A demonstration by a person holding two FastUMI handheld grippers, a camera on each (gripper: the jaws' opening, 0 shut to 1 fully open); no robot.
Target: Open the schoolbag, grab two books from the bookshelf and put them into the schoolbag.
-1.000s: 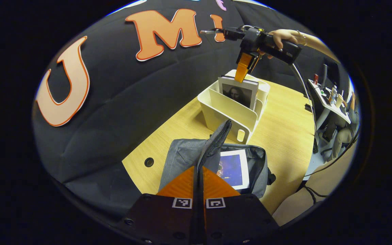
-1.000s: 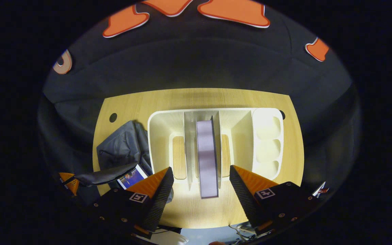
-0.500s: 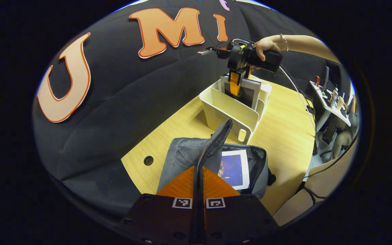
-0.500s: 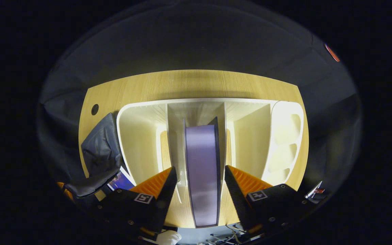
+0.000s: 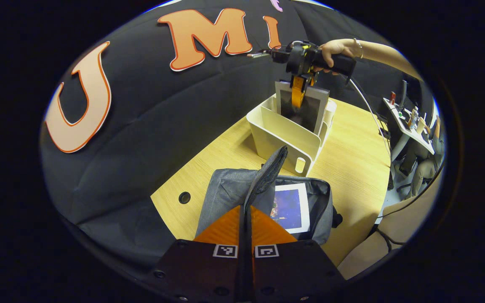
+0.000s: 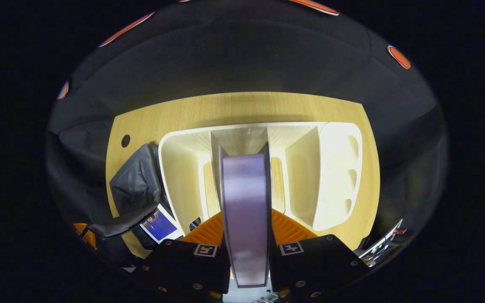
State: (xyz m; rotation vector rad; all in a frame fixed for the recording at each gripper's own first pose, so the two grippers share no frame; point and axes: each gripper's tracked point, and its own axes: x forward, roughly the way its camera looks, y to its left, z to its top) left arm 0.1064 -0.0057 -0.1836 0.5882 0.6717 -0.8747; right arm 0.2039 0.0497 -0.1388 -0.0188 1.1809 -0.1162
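Note:
The grey schoolbag (image 5: 225,195) lies open on the wooden table, with a blue-covered book (image 5: 291,207) inside it. My left gripper (image 5: 246,210) is shut on the bag's raised flap (image 5: 270,170), holding it up. Behind the bag stands the white bookshelf (image 5: 286,136). A second book with a dark portrait cover (image 5: 303,109) sticks up out of its middle slot. My right gripper (image 6: 246,219) is shut on that book's top edge (image 6: 244,202) from above; a hand holds it. The bag (image 6: 135,185) and blue book (image 6: 158,224) lie left of the shelf (image 6: 339,168).
The table (image 5: 352,164) has a round cable hole (image 5: 184,197) left of the bag. A cable runs from the right gripper off the table's right side. Beyond the right edge stand a desk with small items and a seated person (image 5: 425,166).
My right gripper came down over the book, closed on its top edge, and has lifted it partway out of the shelf slot. The left gripper keeps holding the flap in place.

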